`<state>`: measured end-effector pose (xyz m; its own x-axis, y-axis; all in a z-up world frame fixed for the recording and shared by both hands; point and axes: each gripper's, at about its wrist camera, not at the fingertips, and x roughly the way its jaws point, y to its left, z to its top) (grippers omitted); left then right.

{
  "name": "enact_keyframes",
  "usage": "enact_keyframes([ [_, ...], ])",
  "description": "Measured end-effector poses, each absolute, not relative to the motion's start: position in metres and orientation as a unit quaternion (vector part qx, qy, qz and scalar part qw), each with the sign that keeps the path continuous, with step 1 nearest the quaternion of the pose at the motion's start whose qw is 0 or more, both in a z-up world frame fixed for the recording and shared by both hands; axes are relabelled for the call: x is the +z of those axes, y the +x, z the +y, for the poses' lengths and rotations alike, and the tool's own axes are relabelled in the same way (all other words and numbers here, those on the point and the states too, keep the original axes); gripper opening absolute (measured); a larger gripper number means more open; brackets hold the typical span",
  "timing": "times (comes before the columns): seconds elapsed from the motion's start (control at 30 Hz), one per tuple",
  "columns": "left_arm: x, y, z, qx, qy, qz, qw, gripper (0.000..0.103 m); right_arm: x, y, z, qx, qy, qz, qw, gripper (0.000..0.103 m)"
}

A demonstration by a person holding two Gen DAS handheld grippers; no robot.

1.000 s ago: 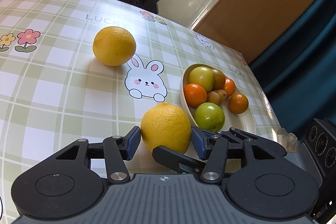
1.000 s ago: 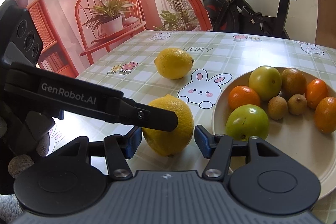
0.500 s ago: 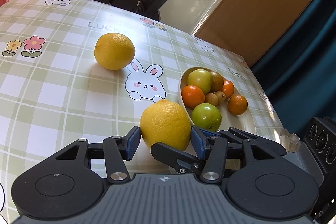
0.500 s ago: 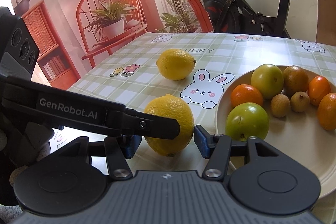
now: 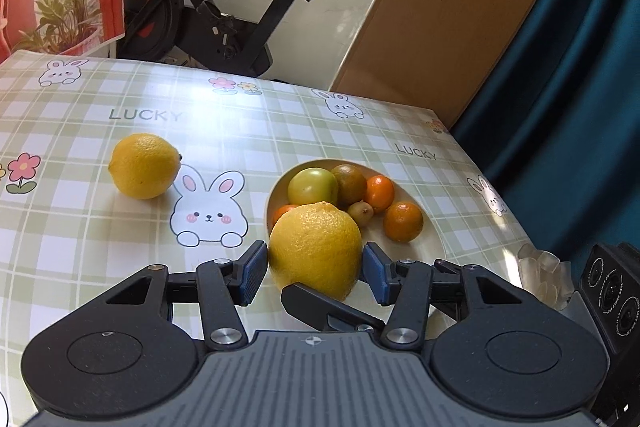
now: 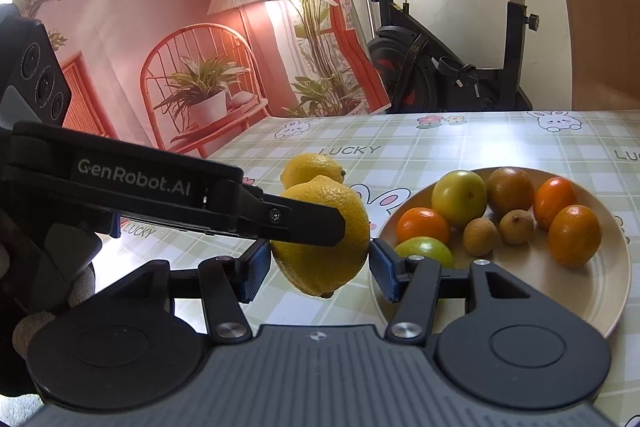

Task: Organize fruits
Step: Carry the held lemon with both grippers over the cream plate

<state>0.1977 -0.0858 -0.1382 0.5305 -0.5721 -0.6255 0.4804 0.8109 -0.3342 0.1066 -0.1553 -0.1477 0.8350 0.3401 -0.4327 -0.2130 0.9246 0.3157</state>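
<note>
Both hand-held grippers [image 5: 315,269] [image 6: 320,269] clamp lemon [image 5: 316,251] beside plate rim [image 6: 618,267].

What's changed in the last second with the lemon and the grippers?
Both grippers, left and right, already clamped on the near lemon, have lifted it off the table toward the plate. The far lemon and the plate's fruit stayed put.

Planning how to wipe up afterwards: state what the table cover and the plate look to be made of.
Table cover: probably wipeable vinyl or oilcloth, since its green check print with rabbits shows a glossy glare patch. Plate: smooth, matte cream, with no shine on the rim; it could be melamine, bamboo fibre or glazed ceramic, and the look cannot settle which.
</note>
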Motion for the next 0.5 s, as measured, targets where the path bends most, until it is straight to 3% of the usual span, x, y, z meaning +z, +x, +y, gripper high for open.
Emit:
enact_keyframes([
  [0.5,-0.146,0.209,-0.166,-0.343,0.006,0.396,0.851,0.056,-0.151,0.091,-0.225,0.051,0.195,0.235,0.951,0.057],
])
